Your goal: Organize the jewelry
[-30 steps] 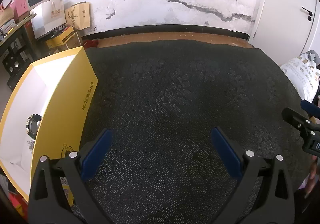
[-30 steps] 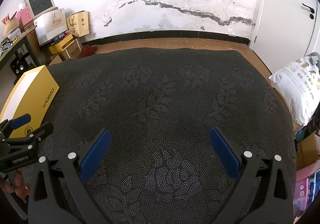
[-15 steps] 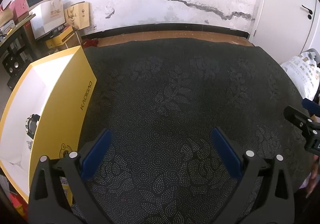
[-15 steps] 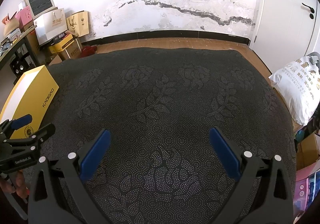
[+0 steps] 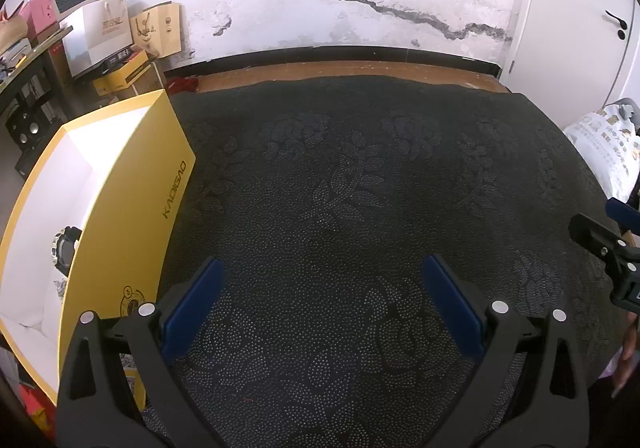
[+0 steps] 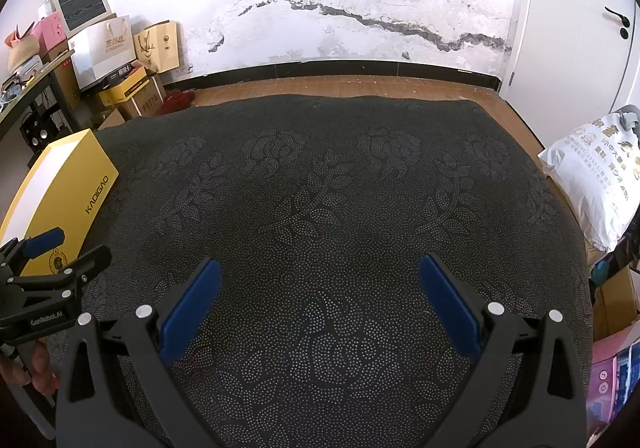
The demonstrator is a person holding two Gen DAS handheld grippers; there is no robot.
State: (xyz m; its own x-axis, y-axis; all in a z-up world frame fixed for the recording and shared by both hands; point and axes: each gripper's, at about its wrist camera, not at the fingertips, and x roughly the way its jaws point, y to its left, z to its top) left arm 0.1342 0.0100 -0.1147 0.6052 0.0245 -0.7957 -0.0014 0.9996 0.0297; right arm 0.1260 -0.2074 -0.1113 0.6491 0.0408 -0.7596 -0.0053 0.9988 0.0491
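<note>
Left gripper (image 5: pixel 322 298) and right gripper (image 6: pixel 320 300): jaws wide, empty, over dark cloth (image 5: pixel 360 188). Yellow box (image 5: pixel 132 208) left of left jaws, watch (image 5: pixel 64 248) inside.

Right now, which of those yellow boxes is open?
The big yellow box lying on the dark patterned mat, marked KADIGAO; its white inside shows, with a watch in it. The smaller yellow box by the wall looks closed.

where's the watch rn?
Left wrist view, far left: the black wristwatch lies inside the open yellow cardboard box, left of the left tool.
</note>
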